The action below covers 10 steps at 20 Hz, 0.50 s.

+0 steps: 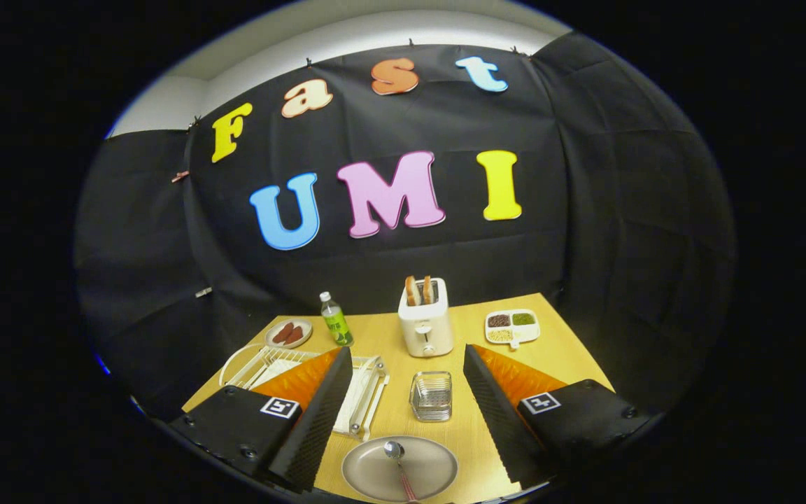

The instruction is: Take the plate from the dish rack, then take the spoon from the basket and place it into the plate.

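The gripper (403,392) hangs above the near part of a wooden table (571,357), its two fingers spread wide apart and holding nothing. Taking the toaster (425,318) at the middle of the table as the landmark: it is white, stands upright, and has two slices of bread (420,289) poking out of its top slots. Straight in front of the toaster, nearer the gripper, sits the small wire basket (432,396), lying in the gap between the fingers. Nearer again on the same line, at the table's front edge, lies the plate (431,465), flat and round, also between the fingers and low down. The spoon (399,465) lies in the plate, its bowl toward the toaster and its patterned handle running back toward the camera. To the left of the toaster and a little forward stands the white dish rack (368,392), partly hidden behind one finger. Just left of the toaster stands a bottle (336,319) with a green label, upright, and beyond it a small dish (289,332) with reddish-brown pieces on it. To the right of the toaster lies a white tray (511,326) split into compartments of dark, green and pale grains.
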### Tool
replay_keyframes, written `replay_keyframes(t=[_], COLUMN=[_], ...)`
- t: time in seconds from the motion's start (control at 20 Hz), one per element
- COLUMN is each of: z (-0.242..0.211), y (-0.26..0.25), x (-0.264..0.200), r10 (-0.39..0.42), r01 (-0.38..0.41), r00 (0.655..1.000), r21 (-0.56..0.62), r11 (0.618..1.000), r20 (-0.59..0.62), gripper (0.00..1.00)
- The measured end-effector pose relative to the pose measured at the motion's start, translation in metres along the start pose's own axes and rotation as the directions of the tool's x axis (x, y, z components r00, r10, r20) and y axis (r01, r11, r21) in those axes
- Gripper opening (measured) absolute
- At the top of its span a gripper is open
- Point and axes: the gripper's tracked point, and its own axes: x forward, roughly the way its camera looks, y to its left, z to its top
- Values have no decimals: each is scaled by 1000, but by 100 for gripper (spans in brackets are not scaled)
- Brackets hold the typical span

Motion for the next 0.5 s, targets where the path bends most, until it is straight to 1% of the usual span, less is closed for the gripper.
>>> replay_keyframes(t=[0.1,0.2,0.35,0.5], z=[11,14,9,-2], y=[-1,1,3,8], x=[-18,-35,-50,-49], r10=[-46,-81,-117,-135], r01=[47,81,116,134], r00=[998,994,990,990], r21=[-11,3,17,11], r11=[999,997,993,991], r20=[44,68,74,51], gripper=[99,99,99,98])
